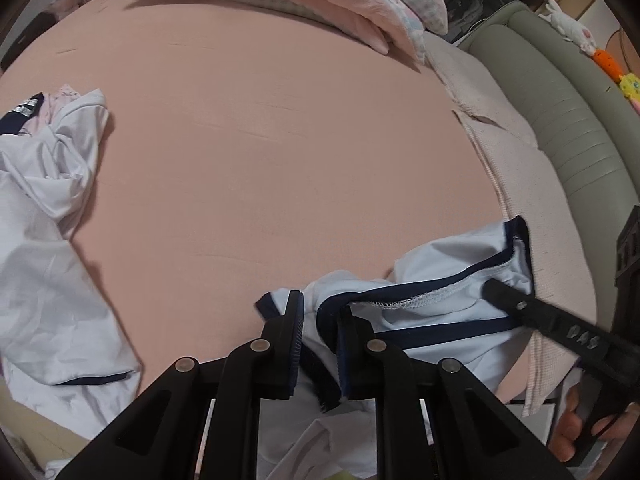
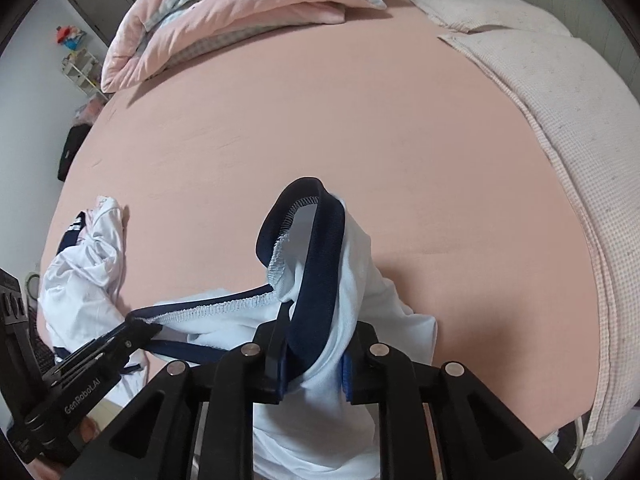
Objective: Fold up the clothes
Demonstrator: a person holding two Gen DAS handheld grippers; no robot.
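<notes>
- Item: white shirt with dark blue trim, held up over the near edge of the bed, most of the cloth hanging below my two tongs.
- Handling, as I judge it: light, thin and limp; it sags wherever it is not held and holds no shape of its own. Not fragile. The stitched trim is thicker and firmer than the body cloth, so it is the better place to take hold.
- Left tongs: pressed nearly together, pinching the blue-trimmed edge of the shirt.
- Right tongs: nearly closed, with blue trim and bunched white cloth between the pads; in the left view their tip sits on the same trimmed opening.
- The hem runs taut between the two grips.
- Open room: the pink sheet ahead is flat and bare, wide enough, I judge, to lay the shirt out.
- Left side: a crumpled heap of white clothes, well apart from the held shirt.
- Far end: a folded pink quilt.
- Right side: a pale checked blanket along the bed's edge, and a grey padded headboard beyond; cloth drawn that way could slide off.
</notes>
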